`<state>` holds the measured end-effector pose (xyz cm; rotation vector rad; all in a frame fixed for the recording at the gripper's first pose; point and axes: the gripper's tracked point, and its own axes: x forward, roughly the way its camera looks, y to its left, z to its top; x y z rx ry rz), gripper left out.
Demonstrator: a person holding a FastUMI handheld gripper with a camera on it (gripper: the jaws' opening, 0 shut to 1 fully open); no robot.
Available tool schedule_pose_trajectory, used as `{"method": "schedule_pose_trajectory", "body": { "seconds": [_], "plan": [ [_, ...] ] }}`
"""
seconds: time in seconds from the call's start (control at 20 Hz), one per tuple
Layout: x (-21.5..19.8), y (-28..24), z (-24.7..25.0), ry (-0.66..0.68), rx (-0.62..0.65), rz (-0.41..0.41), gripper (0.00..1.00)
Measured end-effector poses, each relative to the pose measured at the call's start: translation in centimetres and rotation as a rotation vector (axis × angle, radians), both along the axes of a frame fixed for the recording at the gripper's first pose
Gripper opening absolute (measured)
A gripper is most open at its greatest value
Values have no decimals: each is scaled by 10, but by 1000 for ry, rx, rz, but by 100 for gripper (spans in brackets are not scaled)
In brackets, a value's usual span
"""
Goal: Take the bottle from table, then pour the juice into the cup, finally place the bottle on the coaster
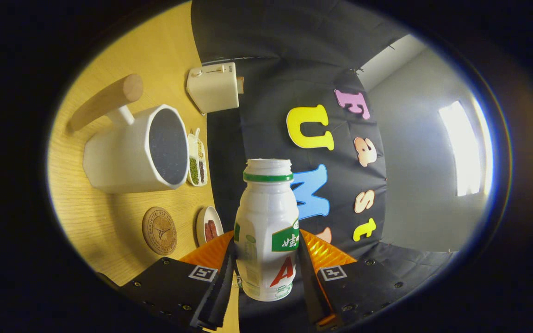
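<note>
The tongs [266, 273] are clamped on the bottle [266, 231], both fingers pressed against its lower sides, and the cap's off so the mouth is open. The whole view is rolled sideways, which probably means the bottle is being tipped for the pour or coming out of it. Off to the side on the worktop [109, 217] sits the round coaster [159, 230], bare, so that's waiting for the bottle. Next to it is a small dish [209, 225] of something red. Further out is the big white cup [139, 149] with the wooden handle, then a little tray [197, 159] of beans, and a toaster [213, 87] way back.
</note>
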<state>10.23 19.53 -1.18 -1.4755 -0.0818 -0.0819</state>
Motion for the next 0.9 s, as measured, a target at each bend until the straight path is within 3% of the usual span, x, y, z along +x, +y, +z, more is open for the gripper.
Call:
{"method": "schedule_pose_trajectory", "body": {
  "seconds": [0.9],
  "plan": [
    [0, 12, -2, -19, -219, 9, 66]
  ]
}}
